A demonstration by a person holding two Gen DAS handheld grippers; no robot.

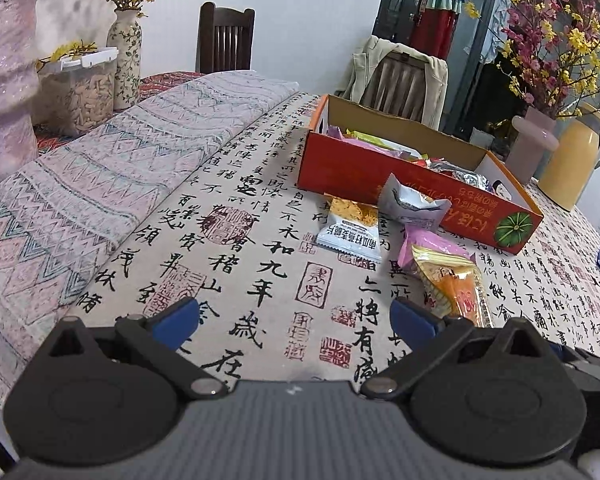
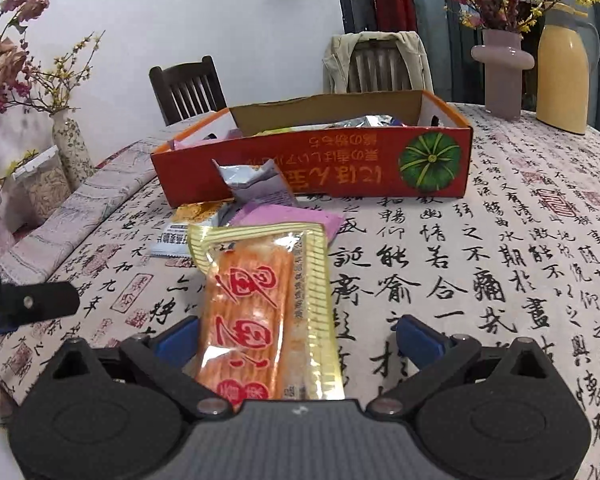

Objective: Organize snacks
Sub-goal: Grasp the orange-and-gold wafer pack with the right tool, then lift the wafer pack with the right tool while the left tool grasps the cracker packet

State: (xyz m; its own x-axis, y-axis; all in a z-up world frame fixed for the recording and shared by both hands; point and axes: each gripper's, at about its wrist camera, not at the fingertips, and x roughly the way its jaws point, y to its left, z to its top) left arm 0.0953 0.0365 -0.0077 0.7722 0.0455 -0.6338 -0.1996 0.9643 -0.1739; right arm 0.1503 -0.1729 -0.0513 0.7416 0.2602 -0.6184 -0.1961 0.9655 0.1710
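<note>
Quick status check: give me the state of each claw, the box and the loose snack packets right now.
Left claw: open, empty, above the tablecloth.
Right claw: open, orange cracker packet between its fingers, not gripped.
Orange box: open-topped, holding snacks.
Pink packet: flat on the tablecloth.
Grey packet: leaning against the box.
White packet: lying outside the box.

Right gripper (image 2: pixel 296 340) spread wide over the calligraphy tablecloth (image 2: pixel 480 264); an orange cracker packet (image 2: pixel 260 300) lies lengthwise between its blue fingers (image 2: pixel 418 338), unpinched; beyond it a pink packet (image 2: pixel 296 218), a grey packet (image 2: pixel 256 188) leaning against the red cardboard box (image 2: pixel 320 168); left gripper's tip (image 2: pixel 32 304) at the left edge.
</note>
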